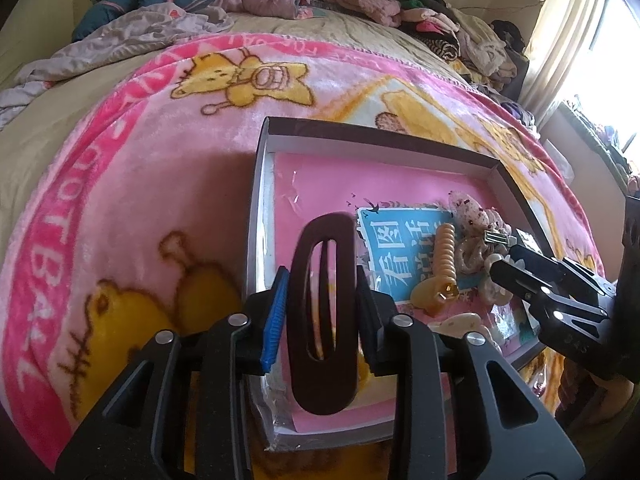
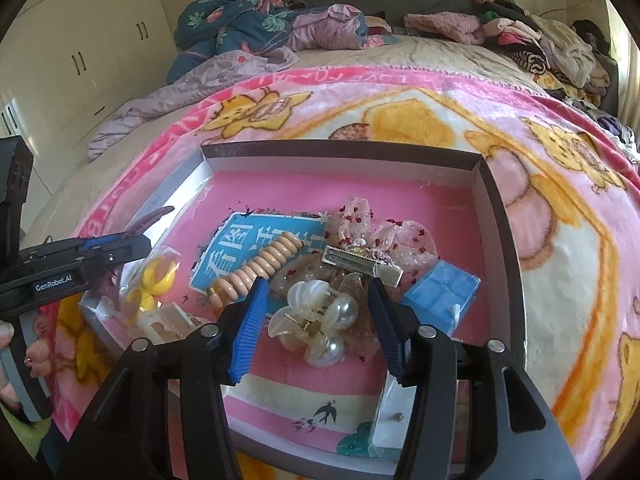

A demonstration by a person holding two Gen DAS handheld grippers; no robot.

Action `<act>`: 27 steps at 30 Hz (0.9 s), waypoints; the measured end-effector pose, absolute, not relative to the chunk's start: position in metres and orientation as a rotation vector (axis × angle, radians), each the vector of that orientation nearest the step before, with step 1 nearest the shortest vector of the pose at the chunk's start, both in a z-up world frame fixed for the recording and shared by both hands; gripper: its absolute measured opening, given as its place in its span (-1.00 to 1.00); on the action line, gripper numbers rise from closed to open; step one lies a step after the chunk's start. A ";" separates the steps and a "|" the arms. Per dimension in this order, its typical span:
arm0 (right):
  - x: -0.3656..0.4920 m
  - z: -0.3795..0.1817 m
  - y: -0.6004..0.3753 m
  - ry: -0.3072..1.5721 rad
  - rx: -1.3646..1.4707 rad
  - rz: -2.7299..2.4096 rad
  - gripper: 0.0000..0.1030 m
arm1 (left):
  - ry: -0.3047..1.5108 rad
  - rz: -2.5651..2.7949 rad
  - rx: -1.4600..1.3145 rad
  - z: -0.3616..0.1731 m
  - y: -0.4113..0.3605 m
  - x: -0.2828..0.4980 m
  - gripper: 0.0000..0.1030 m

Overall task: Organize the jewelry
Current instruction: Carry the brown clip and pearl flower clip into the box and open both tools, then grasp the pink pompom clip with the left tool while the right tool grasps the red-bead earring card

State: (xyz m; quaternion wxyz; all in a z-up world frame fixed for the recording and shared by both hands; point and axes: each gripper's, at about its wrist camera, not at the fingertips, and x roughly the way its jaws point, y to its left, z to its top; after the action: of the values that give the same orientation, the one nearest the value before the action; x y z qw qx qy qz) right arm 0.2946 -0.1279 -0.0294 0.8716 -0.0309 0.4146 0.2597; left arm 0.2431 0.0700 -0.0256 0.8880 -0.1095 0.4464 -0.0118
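My left gripper (image 1: 320, 280) is shut on a dark brown oval hair clip (image 1: 323, 312) and holds it upright over the near left part of the shallow box (image 1: 376, 140). In the box lie a peach spiral hair tie (image 1: 444, 252), a lace bow clip (image 2: 360, 236) and a pearly flower claw clip (image 2: 320, 320). My right gripper (image 2: 316, 300) is open, its fingers on either side of the flower claw clip, just above it. The left gripper shows at the left of the right wrist view (image 2: 132, 246).
The box rests on a pink cartoon blanket (image 1: 120, 184) on a bed. Also in the box are a blue square case (image 2: 440, 292), a yellow clip in a bag (image 2: 156, 280) and a cream claw clip (image 2: 168, 320). Clothes are piled at the bed's far side (image 2: 520, 36).
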 end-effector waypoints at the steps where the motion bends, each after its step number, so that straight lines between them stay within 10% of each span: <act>1: 0.293 -0.028 -0.128 0.865 -0.063 0.544 0.00 | 0.926 -0.026 -0.223 -0.024 0.069 0.242 -0.46; 27: 0.218 0.026 -0.174 0.741 -0.029 0.518 0.54 | 0.806 -0.022 -0.224 0.030 0.054 0.180 0.50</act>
State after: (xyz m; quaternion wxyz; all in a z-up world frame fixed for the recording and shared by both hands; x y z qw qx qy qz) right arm 0.2178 -0.1739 0.0259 0.8994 -0.0140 0.3580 0.2503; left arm 0.1796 0.0543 0.0302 0.9137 -0.1089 0.3914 -0.0107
